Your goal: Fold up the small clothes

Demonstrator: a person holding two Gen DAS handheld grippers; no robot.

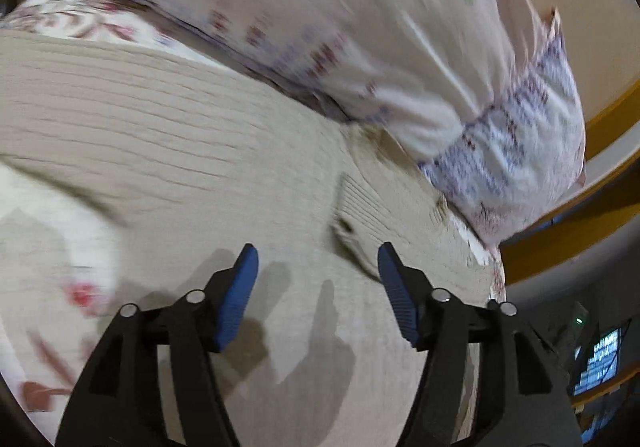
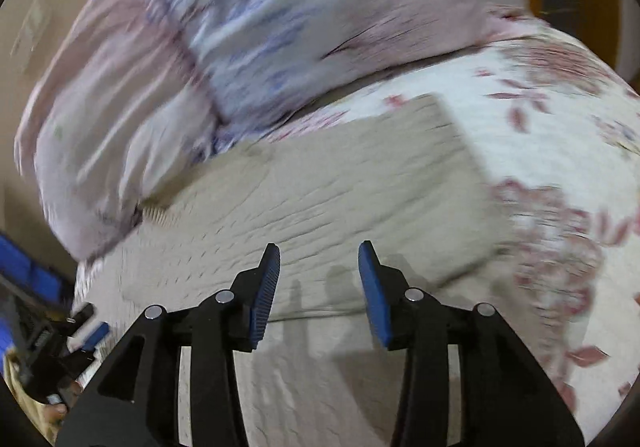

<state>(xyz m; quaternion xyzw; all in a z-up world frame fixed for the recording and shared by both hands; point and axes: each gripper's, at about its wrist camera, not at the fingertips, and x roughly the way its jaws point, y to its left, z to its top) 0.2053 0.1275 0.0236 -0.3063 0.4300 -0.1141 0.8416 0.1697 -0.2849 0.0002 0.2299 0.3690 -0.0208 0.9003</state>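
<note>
A beige ribbed knit garment (image 2: 344,183) lies folded flat on the bed's floral bedspread (image 2: 560,151), its long axis running in the right wrist view from lower left up to a squared corner at upper right, just below the pillows (image 2: 240,27). Both the left claw (image 1: 318,267) and the right claw (image 2: 319,267) hang above it with jaws apart, gripping nothing.
</note>
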